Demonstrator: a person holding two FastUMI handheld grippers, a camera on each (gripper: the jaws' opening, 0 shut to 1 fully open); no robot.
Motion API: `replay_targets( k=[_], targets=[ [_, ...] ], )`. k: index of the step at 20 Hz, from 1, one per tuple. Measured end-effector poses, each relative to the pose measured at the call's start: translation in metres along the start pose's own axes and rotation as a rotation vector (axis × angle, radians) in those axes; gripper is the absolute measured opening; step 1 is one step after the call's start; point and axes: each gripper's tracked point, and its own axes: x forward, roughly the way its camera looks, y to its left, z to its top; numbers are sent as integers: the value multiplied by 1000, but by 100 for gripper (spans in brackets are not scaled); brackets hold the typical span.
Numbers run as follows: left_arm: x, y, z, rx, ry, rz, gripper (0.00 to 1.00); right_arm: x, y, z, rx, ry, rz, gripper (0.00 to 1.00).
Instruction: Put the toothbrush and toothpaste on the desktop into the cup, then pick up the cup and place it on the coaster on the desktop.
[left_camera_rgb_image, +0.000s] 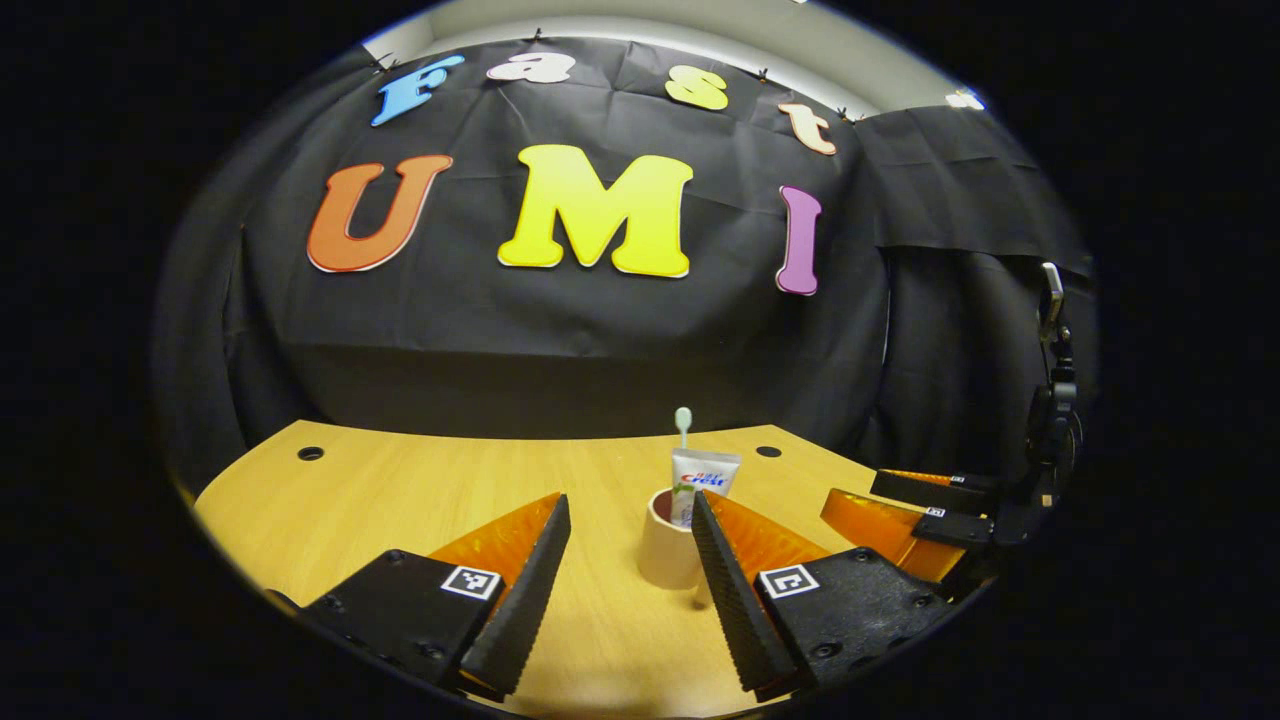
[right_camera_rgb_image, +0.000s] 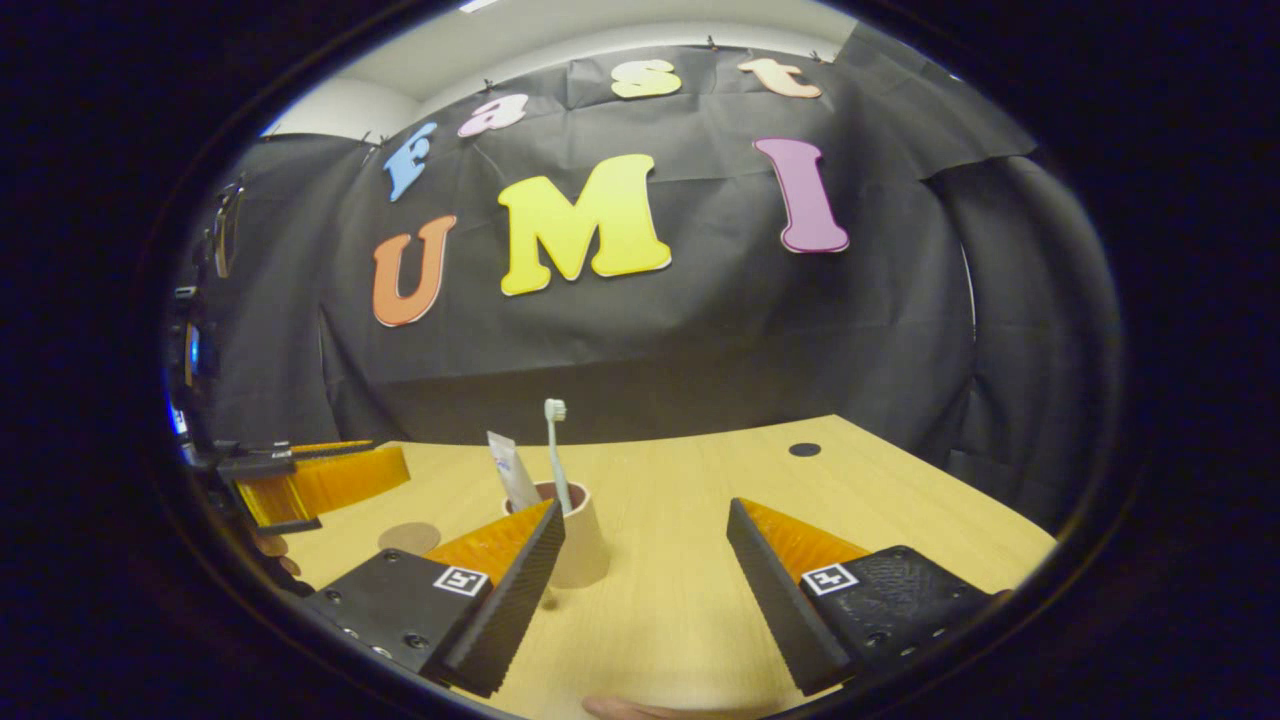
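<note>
Toothbrush (right_camera_rgb_image: 553, 450) and toothpaste (left_camera_rgb_image: 700, 484) already standing in the cup (left_camera_rgb_image: 668, 548); step in hand judged to be the pick-up of the cup for the carry to the coaster (right_camera_rgb_image: 409, 537). In the left gripper view, left gripper (left_camera_rgb_image: 628, 590) wide open and low over the desktop (left_camera_rgb_image: 400, 490), cup at about 12 o'clock from the finger gap, nearer the right-hand finger, seemingly just short of it. In the right gripper view, right gripper (right_camera_rgb_image: 643, 590) also wide open and empty, cup at about 11 o'clock beside its left-hand finger, coaster flat on the wood at 10 o'clock, a little apart from the cup. To do it well: centre the cup between the fingers before closing, grip the wall at mid-height below the rim, squeeze gently, lift straight and keep upright, since tall contents make for a top-heavy load likely to tip or spill on a tilt. Toothbrush long axis near vertical, bristle head up at 12 o'clock, handle down inside the cup. Toothpaste tube also on end, flat crimped end uppermost, leaning slightly against the rim. Cup axis vertical, mouth up.
</note>
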Motion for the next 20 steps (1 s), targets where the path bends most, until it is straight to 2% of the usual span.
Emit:
replay_targets(
  k=[3, 10, 12, 14, 16, 18, 20],
  targets=[
    [-31, 20, -2, 6, -15, 53, 96, 2, 26, 5, -16, 51, 28, 97],
    [-91, 49, -14, 63, -60, 144, 98, 20, 66, 11, -95, 199, 48, 97],
    [-104, 56, -21, 86, -65, 177, 100, 30, 71, 5, -153, 260, 36, 94],
    [-115, 63, -22, 153, -93, 198, 98, 37, 76, -6, -196, 339, 29, 94],
    [-125, 68, -25, 183, -108, 216, 98, 42, 79, -18, -201, 424, 19, 97],
    [-130, 65, -35, 156, -104, 198, 98, 44, 79, -35, -174, 532, 4, 96],
    [-135, 63, -43, 129, -95, 183, 98, 49, 70, -44, -163, 620, -57, 96]
  ],
)
